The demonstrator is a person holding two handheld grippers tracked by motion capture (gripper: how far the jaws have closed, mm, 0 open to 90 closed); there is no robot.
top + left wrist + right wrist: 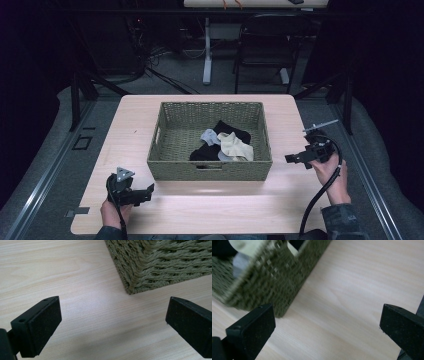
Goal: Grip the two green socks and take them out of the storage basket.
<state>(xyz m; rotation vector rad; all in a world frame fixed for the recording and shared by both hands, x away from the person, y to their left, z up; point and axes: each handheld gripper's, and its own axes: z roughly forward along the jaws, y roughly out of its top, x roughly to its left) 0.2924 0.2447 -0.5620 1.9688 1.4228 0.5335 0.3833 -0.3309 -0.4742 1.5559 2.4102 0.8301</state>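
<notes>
Black jaws of the left gripper [113, 325] stand wide apart with nothing between them, hovering low over bare pale wood table [62, 277] just off the near-left corner of the woven basket [160, 262]. Left hand [114, 212] holds it at the table's near-left edge, jaws aimed right toward the basket's front wall. Right gripper [327, 327] is also spread wide and empty, tilted view, basket corner blurred at upper left in its view. Right hand [332, 175] holds it beside the basket's right wall, near but not touching, jaws pointing left at the basket. The olive-green basket sits mid-table, rectangular, long axis running left to right across the table, open side up, handle slot in the front wall. Inside, toward the right-centre, lies a loose heap of socks [225, 145]: black, grey and cream pieces overlapping; single orientations hard to tell. Cable [320, 200] trails from the right gripper down past the wrist.
</notes>
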